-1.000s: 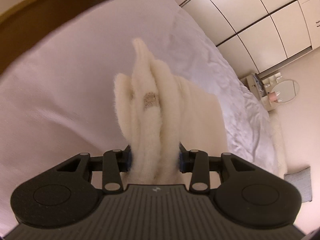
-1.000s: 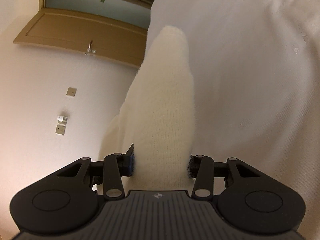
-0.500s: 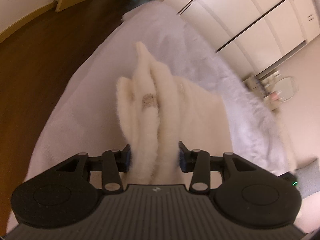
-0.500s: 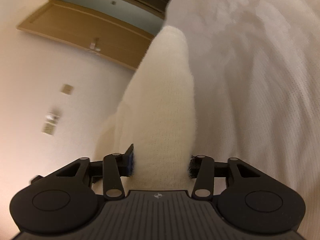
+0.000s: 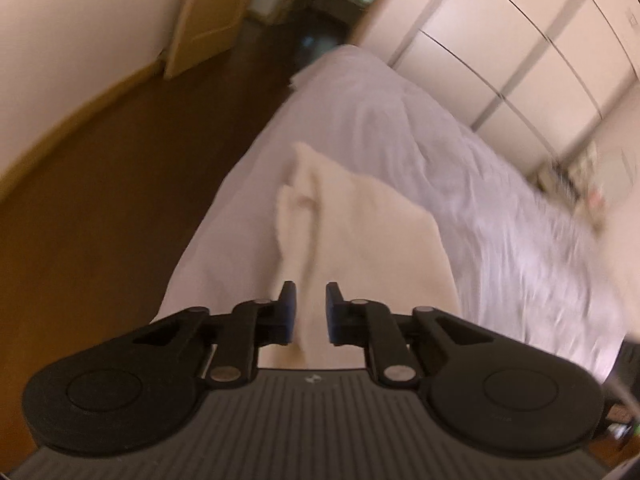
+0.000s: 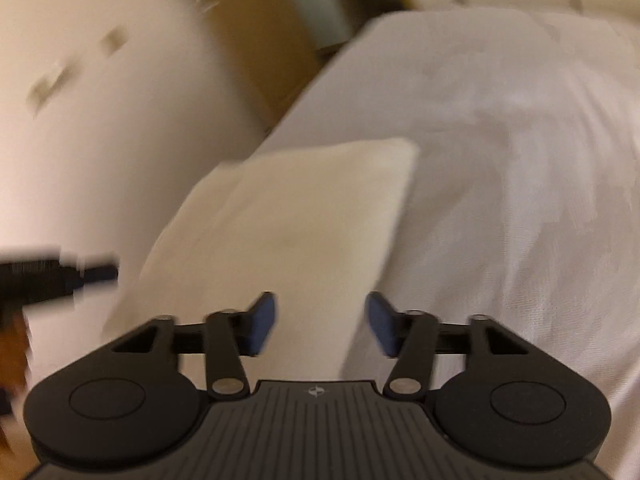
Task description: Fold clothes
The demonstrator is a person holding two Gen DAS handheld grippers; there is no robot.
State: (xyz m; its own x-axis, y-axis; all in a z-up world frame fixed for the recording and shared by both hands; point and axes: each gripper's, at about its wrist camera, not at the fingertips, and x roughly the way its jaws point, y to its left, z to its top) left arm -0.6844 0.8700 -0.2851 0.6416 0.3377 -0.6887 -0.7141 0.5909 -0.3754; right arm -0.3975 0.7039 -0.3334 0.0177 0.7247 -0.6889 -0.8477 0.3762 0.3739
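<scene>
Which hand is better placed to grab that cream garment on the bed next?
Right, probably: the right tool hangs open directly over the near edge of the cream garment. The left tool is closing on nothing, at its bunched side.

Your bed [image 5: 400, 120], under a rumpled white cover, carries everything here. A cream knitted garment [image 5: 372, 236] lies folded flat on it, just ahead of your left gripper [image 5: 311, 312] and near the bed's left edge.

The folded garment [image 5: 360, 240] lies on the bed [image 5: 500, 208], apparently near its nine o'clock edge; floor [image 5: 120, 184] lies beyond.
</scene>
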